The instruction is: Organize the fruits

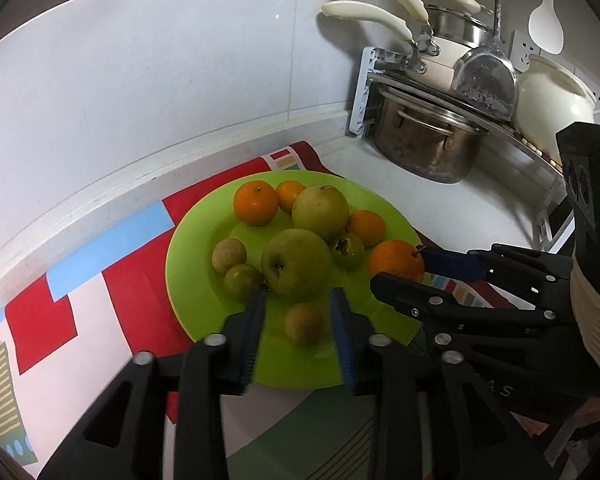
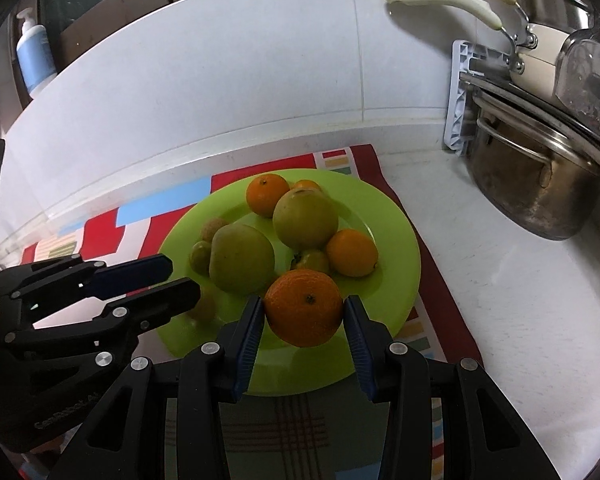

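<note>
Left claw (image 1: 298, 312): fingers parted, blue pads facing each other, nothing clamped between them; seen from the right wrist view it enters from 9 o'clock, pointing toward 3 o'clock. Right claw (image 2: 304, 312): both blue pads pressed against an orange (image 2: 303, 307), one at 9 o'clock of it, one at 3 o'clock. From the left wrist view the right claw enters from 3 o'clock.

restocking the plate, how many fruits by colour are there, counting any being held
orange: 4, one gripped by the right hand-held gripper
large yellow-green: 2
small green: 2
small tan: 2
total: 10, on or over the green plate
</note>
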The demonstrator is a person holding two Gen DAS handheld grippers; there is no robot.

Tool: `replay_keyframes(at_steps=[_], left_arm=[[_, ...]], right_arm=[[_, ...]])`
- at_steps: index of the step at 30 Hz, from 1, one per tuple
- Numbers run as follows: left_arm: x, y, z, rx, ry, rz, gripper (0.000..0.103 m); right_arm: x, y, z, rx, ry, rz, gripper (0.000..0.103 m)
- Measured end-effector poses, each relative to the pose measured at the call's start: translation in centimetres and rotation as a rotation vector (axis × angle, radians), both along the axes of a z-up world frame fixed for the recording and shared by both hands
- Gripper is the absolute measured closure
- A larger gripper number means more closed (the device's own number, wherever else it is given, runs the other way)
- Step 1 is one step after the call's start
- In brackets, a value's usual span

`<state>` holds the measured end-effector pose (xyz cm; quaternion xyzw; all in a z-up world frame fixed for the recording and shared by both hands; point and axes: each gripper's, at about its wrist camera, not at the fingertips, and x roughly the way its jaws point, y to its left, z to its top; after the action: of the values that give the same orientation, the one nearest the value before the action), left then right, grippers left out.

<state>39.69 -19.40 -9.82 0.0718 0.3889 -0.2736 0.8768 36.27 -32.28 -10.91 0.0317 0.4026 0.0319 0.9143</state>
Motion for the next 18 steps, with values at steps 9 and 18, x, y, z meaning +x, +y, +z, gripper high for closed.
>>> replay_keyframes(at_steps=[9,18], left_arm=[[-1.2,2.0,0.9,0.012,-0.026,0.072,0.053],[-3.8,4.8,2.8,0.028,-0.086,0.157,0.037]], right_arm=[[-0.9,0.5,0.9,-0.019,-0.025,-0.017,0.046],[-4.0,1.3,1.8,-0.042,-0.045,-0.074,0.036]])
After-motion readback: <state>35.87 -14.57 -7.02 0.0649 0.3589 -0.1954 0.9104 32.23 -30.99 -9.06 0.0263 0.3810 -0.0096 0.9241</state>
